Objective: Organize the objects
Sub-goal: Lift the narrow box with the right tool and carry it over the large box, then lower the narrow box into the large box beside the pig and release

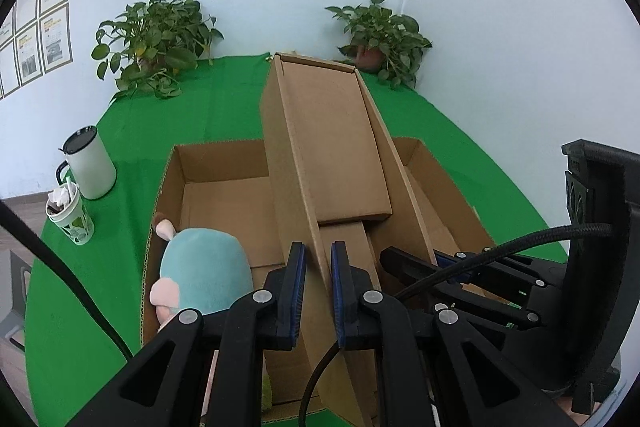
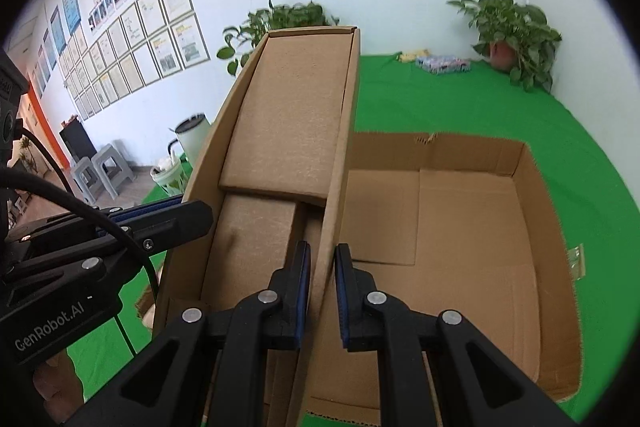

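Your left view alone shows the plush toy (image 1: 202, 263) lying in the big open carton (image 1: 224, 163); your right view alone shows small packets (image 2: 442, 63) far back on the green surface (image 2: 460, 103). Both tongs, left (image 1: 319, 259) and right (image 2: 322, 261), are nearly closed, each pinching a side wall of the narrow cardboard box (image 1: 328, 131) tilted over the carton. Two potted plants (image 1: 154, 39), one mug (image 1: 90, 163), one cup (image 1: 70, 213).

Two matte black grippers, blue-lined and bolted in silver

The left gripper (image 1: 319, 263) shows black angular linkage arms, round silver pivot bolts and ribbed blue pads (image 1: 298, 291); a black braided cable (image 1: 520, 239) runs beside it. The right gripper (image 2: 322, 267) matches, and white "GenRobot.AI" lettering (image 2: 48, 329) marks the left one's housing, with bare skin (image 2: 52, 383) just below.
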